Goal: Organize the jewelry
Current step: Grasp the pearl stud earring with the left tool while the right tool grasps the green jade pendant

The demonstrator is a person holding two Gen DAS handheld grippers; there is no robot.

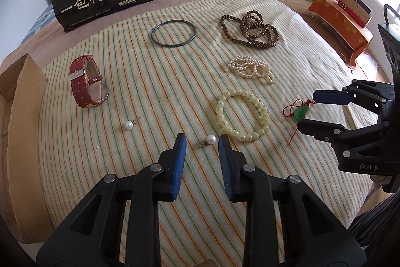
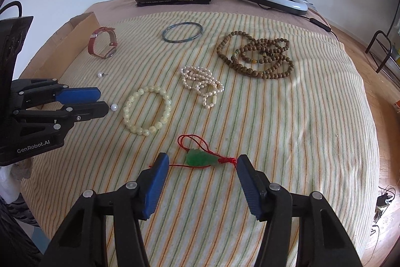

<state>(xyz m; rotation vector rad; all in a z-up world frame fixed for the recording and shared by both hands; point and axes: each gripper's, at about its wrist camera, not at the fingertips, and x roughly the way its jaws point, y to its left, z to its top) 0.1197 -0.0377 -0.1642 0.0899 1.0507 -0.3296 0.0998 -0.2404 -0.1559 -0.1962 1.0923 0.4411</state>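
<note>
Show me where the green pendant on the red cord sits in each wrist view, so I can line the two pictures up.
Left wrist view: green pendant lies far right, mid-height, between the right gripper fingers.
Right wrist view: green pendant lies low centre, on the cloth between that gripper's own open fingers.
Shared landmark: the pale bead bracelet, just left of the pendant in both views.

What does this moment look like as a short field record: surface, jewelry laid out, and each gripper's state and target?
surface: striped cloth
jewelry: red watch, dark bangle, brown bead strand, pearl strand, cream bead bracelet, far pearl earring
left gripper: open, straddling near pearl earring
right gripper: open, straddling green pendant on red cord
container: cardboard box, left edge
</note>
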